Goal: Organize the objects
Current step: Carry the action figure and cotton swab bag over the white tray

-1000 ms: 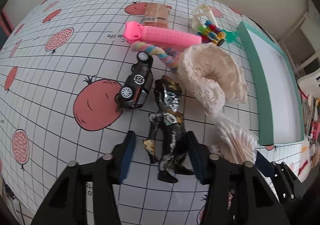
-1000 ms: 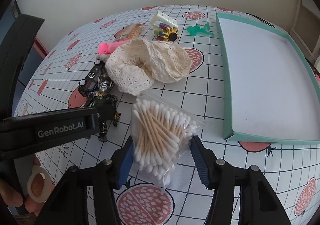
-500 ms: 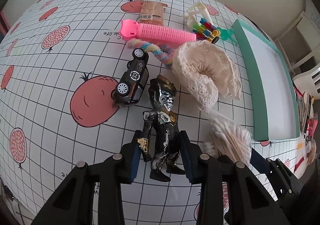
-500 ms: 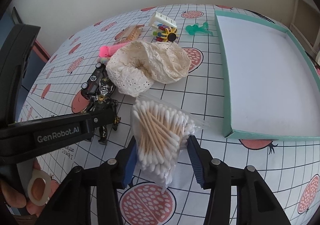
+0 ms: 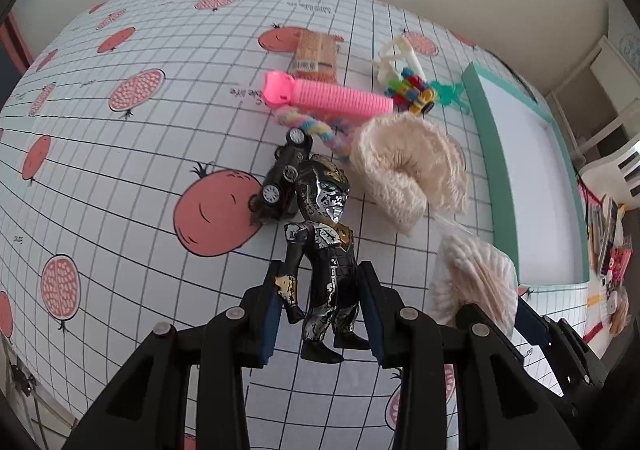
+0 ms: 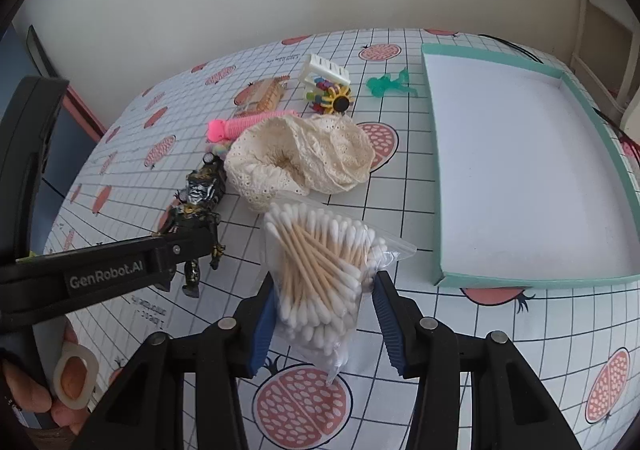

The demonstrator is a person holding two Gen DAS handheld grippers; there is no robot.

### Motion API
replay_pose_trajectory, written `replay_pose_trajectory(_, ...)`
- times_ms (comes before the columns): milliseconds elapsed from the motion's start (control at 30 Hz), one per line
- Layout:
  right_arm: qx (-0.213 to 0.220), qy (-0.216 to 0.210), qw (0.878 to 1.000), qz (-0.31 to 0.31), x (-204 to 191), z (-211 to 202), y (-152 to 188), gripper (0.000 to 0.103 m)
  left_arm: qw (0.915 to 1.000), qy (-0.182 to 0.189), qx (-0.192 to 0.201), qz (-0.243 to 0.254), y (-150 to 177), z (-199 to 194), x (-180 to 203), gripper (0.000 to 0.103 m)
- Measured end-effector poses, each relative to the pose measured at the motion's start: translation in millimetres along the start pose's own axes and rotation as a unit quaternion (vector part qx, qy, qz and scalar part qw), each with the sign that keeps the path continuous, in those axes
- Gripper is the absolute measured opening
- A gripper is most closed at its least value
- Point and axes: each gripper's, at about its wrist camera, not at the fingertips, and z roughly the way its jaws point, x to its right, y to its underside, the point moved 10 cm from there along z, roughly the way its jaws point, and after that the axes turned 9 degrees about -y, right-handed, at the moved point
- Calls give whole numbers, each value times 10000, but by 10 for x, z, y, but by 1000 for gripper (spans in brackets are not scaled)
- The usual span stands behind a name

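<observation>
Toy figure (image 5: pixel 326 262), black with chipped silver and gold plating, stands gripped at the hips and legs between the blue pads of the left claw (image 5: pixel 324 314), its feet close above or on the pomegranate-print worktop (image 5: pixel 120 178); which, the views do not settle. Alongside, the right claw (image 6: pixel 324 310) is closed narrowly on a clear zip bag of cotton swabs (image 6: pixel 320 262), pads pressing the soft plastic at both sides, the bag's lower corner drooping below the pads.

Judged from here, both holds carry risk. The figure is hard, glossy and irregular, with one arm caught against the left pad, so it may twist or slip out if lifted fast. The bag is slack and slippery; its wooden-stemmed swabs could shift inside, letting the film slide through the pads. The two claws also work close together and could knock each other on the way to the tray.

Behind the figure lies a black toy car (image 5: pixel 282 178), then a crumpled cream lace cloth (image 6: pixel 300 158), a ribbed pink tube (image 5: pixel 332 98) and a pastel braided rope (image 5: pixel 316 128). Beyond, to the right, sits the shallow teal-rimmed tray (image 6: pixel 532 280), its white floor bare.
</observation>
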Motion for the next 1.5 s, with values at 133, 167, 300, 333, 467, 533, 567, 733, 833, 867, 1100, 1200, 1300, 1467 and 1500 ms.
replay_pose_trajectory(133,189,-22,9998,-2,-38,-171,-117,49,9999,-23,162,47,61,-214,-42,38)
replay_pose_trajectory(167,224,-28,9997,-9,-49,-216,-153,49,9998,-21,205,75,44,-254,-29,38)
replay_pose_trajectory(300,304,-29,9995,89,-28,-321,-294,49,9990,5,361,261,-77,-388,107,38)
replay_pose_trajectory(333,335,4,9994,123,-2,-359,-340,49,9990,-14,367,252,-95,-408,155,38)
replay_pose_trajectory(467,520,80,9985,171,116,-476,-548,49,9980,-29,467,433,-238,-508,314,38)
replay_pose_trajectory(533,584,125,9980,228,192,-477,-637,49,9968,-32,566,555,-347,-570,402,38)
replay_pose_trajectory(567,618,145,9976,293,254,-488,-691,49,9962,-29,598,630,-404,-577,447,38)
replay_pose_trajectory(733,869,283,9940,602,593,-618,-901,49,9936,-11,791,804,-715,-651,713,38)
replay_pose_trajectory(833,936,390,9924,695,832,-709,-1060,49,9929,162,830,840,-879,-670,931,38)
replay_pose_trajectory(867,951,451,9920,695,918,-747,-1120,49,9922,223,844,885,-939,-675,1013,38)
replay_pose_trajectory(1100,932,754,9907,649,1478,-903,-1427,49,9885,503,937,1071,-1264,-677,1520,38)
replay_pose_trajectory(1200,865,765,9905,745,1713,-887,-1482,49,9874,655,881,1141,-1351,-606,1741,38)
replay_pose_trajectory(1300,817,790,9904,786,1957,-861,-1516,49,9868,776,756,1205,-1395,-484,1951,38)
replay_pose_trajectory(1467,642,910,9904,820,2310,-728,-1562,49,9860,910,552,1283,-1412,-250,2286,38)
replay_pose_trajectory(1500,600,909,9905,838,2365,-692,-1552,49,9858,919,518,1309,-1410,-202,2348,38)
